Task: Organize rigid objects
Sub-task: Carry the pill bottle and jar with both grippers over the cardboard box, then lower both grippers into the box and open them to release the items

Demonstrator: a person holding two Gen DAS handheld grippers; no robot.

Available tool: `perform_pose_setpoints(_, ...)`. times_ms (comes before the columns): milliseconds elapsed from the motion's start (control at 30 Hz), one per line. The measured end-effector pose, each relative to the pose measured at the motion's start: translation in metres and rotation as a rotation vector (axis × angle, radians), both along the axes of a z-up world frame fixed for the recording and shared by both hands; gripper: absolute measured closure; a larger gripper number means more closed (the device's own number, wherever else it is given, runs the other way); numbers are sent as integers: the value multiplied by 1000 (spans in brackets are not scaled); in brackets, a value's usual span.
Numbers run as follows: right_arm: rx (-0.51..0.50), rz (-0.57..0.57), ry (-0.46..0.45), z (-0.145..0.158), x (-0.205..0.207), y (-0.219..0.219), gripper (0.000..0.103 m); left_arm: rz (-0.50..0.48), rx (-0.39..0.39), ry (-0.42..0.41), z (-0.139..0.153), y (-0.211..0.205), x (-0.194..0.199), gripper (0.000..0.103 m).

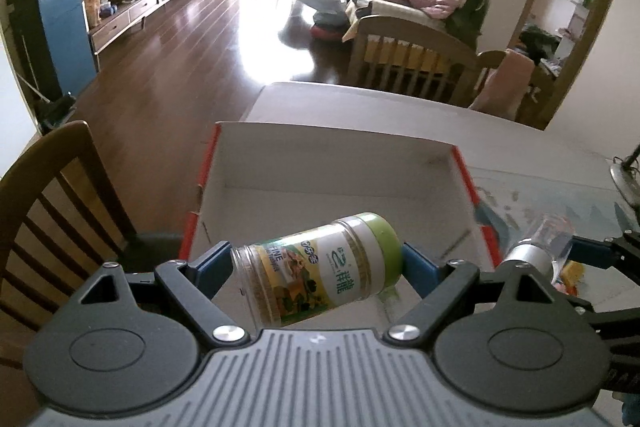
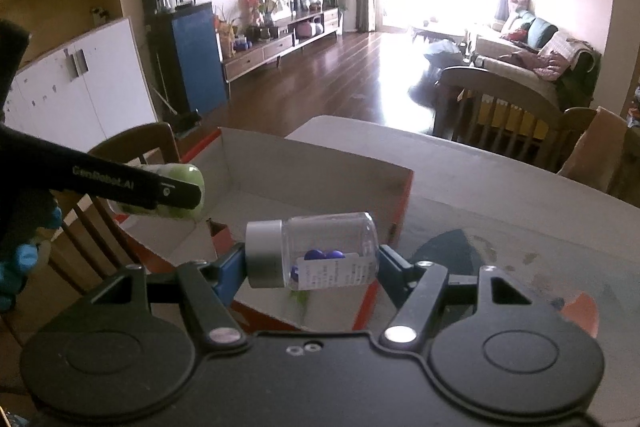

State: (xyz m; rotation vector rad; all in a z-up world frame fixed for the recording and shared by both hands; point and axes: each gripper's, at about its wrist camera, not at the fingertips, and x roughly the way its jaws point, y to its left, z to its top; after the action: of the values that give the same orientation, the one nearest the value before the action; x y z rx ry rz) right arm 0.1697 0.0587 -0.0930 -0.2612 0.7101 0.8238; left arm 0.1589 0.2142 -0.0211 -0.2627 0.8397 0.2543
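The left gripper [image 1: 318, 263] is clamped end to end on a green-lidded seasoning jar [image 1: 320, 267] with a yellow-green label, held sideways over the open white cardboard box [image 1: 336, 163]. The right gripper [image 2: 310, 259] grips a clear bottle [image 2: 316, 255] with a silver cap and blue pills inside, lying sideways above the box's near right corner.

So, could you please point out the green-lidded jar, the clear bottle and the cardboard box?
green-lidded jar [image 1: 316, 267]: left wrist view, on its label.
clear bottle [image 2: 340, 247]: right wrist view, on its clear body.
cardboard box [image 1: 332, 163]: left wrist view, on its far inner wall.

Green-capped jar [image 1: 320, 263], silver-capped clear bottle [image 2: 320, 253]
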Motion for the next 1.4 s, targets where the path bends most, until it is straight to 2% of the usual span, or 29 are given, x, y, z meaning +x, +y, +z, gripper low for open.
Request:
perform_pose_setpoints(333,-87,12,16,-32,18,56,35,-7,2,49,-28,33,46,13)
perform_pose_setpoints(500,-133,24,37,-48,30,75,35,-34,4,83,-41,37,74,13)
perform_pose_setpoints(867,-221,67,101,-76,41,100,35,-117,-17,220,-81,37,126,13)
perform_pose_setpoints(1100,-289,76,161,-92,40,107,35,-139,-58,307,-105,44,138,13)
perform_pose_setpoints(1400,-347,78,170,-96,34,118,35,-146,-91,365,-119,47,142,13)
